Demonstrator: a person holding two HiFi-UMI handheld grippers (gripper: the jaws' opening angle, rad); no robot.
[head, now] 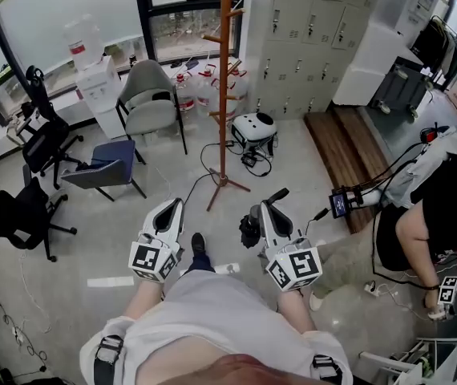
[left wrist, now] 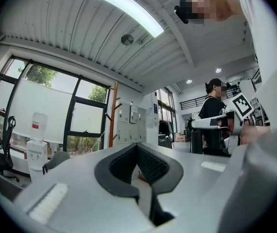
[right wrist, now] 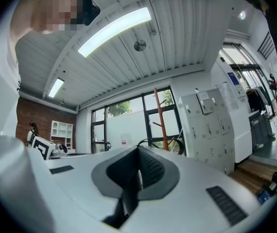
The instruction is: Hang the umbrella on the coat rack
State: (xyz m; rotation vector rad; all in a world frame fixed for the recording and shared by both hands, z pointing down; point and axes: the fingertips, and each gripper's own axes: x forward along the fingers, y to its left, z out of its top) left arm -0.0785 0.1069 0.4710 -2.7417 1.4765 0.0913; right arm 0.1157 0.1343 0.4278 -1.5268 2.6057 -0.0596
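Note:
The wooden coat rack (head: 224, 79) stands on the floor ahead of me, with short pegs up its pole and nothing on them. It also shows in the left gripper view as the coat rack (left wrist: 113, 113), and past the jaws in the right gripper view as the coat rack (right wrist: 162, 118). My right gripper (head: 265, 208) is shut on a black folded umbrella (head: 250, 229). The umbrella's body hangs left of the jaws, and its handle (head: 279, 194) sticks out to the right. A black loop (right wrist: 159, 141) curves beyond the jaw tips. My left gripper (head: 173, 207) is held level, shut and holding nothing.
A grey chair (head: 150, 103), a blue chair (head: 104, 171) and black office chairs (head: 40, 139) stand at the left, by a water dispenser (head: 92, 79). Grey lockers (head: 309, 38) line the back. A white device (head: 254, 127) and cables lie near the rack's base. Another person (head: 441, 207) crouches at the right.

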